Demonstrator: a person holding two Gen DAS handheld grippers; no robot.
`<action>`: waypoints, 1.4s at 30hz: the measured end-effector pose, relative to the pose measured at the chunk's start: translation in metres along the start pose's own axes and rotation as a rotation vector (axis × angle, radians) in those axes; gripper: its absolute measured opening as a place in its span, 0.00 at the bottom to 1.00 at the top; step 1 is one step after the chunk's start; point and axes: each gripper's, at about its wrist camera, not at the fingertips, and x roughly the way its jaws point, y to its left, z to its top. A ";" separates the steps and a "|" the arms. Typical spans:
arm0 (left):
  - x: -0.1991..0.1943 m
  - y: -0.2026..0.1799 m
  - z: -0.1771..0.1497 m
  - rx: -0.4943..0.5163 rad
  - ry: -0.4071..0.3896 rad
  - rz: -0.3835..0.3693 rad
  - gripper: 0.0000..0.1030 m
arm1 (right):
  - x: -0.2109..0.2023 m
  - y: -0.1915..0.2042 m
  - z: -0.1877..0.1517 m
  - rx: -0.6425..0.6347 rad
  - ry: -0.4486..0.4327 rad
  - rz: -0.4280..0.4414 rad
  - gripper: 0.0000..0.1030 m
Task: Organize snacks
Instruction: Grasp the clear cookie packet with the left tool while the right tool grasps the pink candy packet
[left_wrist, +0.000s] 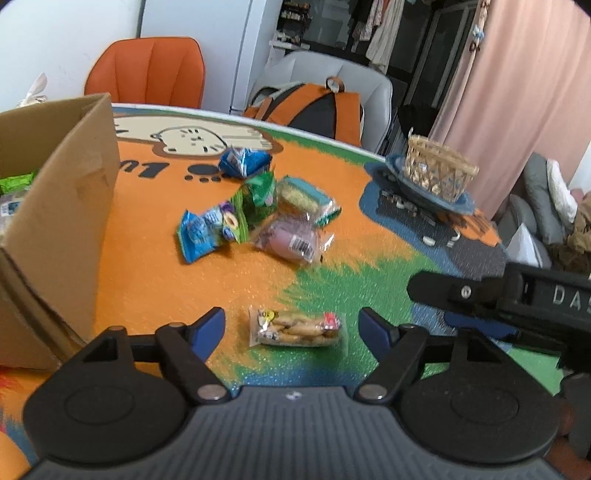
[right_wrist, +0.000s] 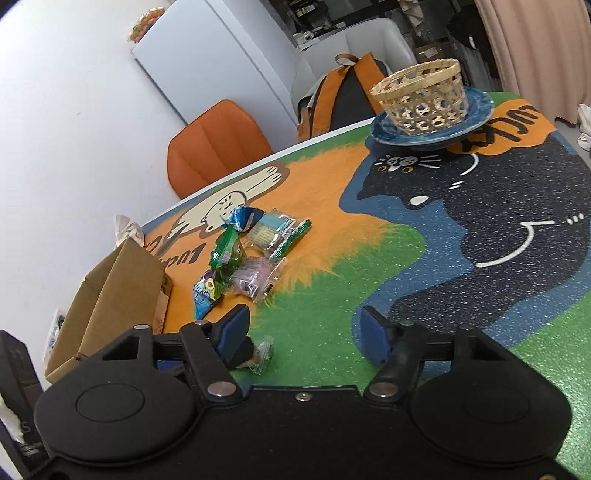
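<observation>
A clear packet of biscuits (left_wrist: 295, 328) lies on the colourful mat between the blue pads of my left gripper (left_wrist: 291, 316), which is open and not touching it. In the right wrist view the same packet (right_wrist: 263, 355) peeks out behind the left finger of my right gripper (right_wrist: 304, 318). That gripper is open over the green patch with nothing between its pads. Farther off lies a pile of snack packets: blue (left_wrist: 199, 236), green (left_wrist: 258, 199), pink (left_wrist: 291, 240) and teal (left_wrist: 306, 199). A cardboard box (left_wrist: 62, 206) stands at the left with green packets (left_wrist: 14, 182) inside.
A woven basket (left_wrist: 436, 170) sits on a blue plate (left_wrist: 458, 203) at the table's far right. Another blue packet (left_wrist: 243, 162) lies behind the pile. An orange chair (left_wrist: 147, 70) and a grey chair holding an orange backpack (left_wrist: 314, 107) stand beyond the far edge.
</observation>
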 end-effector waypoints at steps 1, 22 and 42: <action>0.000 0.000 -0.001 0.008 -0.007 0.005 0.70 | 0.003 0.001 0.001 -0.006 0.004 -0.007 0.64; -0.005 0.034 0.024 -0.038 -0.072 -0.001 0.48 | 0.056 0.039 0.018 -0.081 0.062 0.010 0.56; -0.001 0.072 0.029 -0.191 -0.120 0.027 0.49 | 0.116 0.079 0.033 -0.164 0.088 -0.113 0.58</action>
